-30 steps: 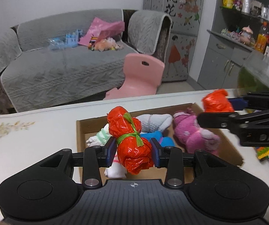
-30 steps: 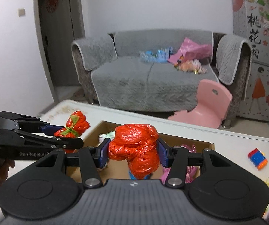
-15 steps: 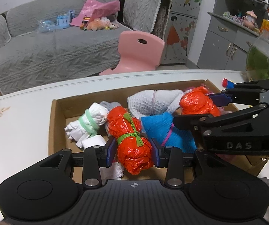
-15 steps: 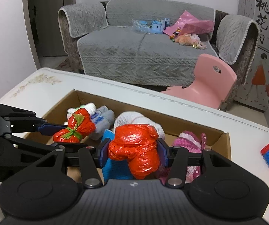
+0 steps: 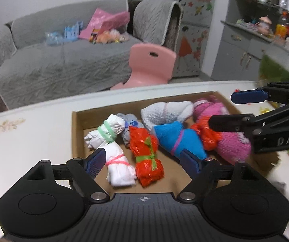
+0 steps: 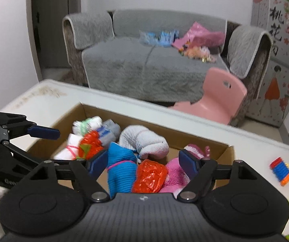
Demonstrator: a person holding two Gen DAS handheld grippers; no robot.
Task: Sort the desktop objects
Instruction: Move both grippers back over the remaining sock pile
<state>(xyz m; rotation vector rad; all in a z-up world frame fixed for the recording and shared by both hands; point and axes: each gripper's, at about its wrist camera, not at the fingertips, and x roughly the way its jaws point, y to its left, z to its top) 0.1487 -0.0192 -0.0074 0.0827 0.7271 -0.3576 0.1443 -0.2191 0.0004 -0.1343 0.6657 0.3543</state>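
Left claw [image 5: 143,158] and right claw [image 6: 143,159] opening wide over the box [image 5: 78,133], gripping nothing; red bundles [image 5: 146,153] [image 6: 149,176] lying inside.

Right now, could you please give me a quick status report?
Left gripper and right gripper opening, nothing gripped. Both red bundles lie in the cardboard box. Nothing in the way.

Crinkly glossy plastic bundle [image 5: 147,153] in matt cardboard box [image 5: 78,133]

Cardboard box [image 5: 78,133]: brown. Bundles inside: orange-red with green tie [image 5: 147,157], blue with pink tie [image 5: 176,141], white with pink tie [image 5: 118,165], fuzzy magenta [image 5: 233,145]. Desk [image 5: 27,141]: white.
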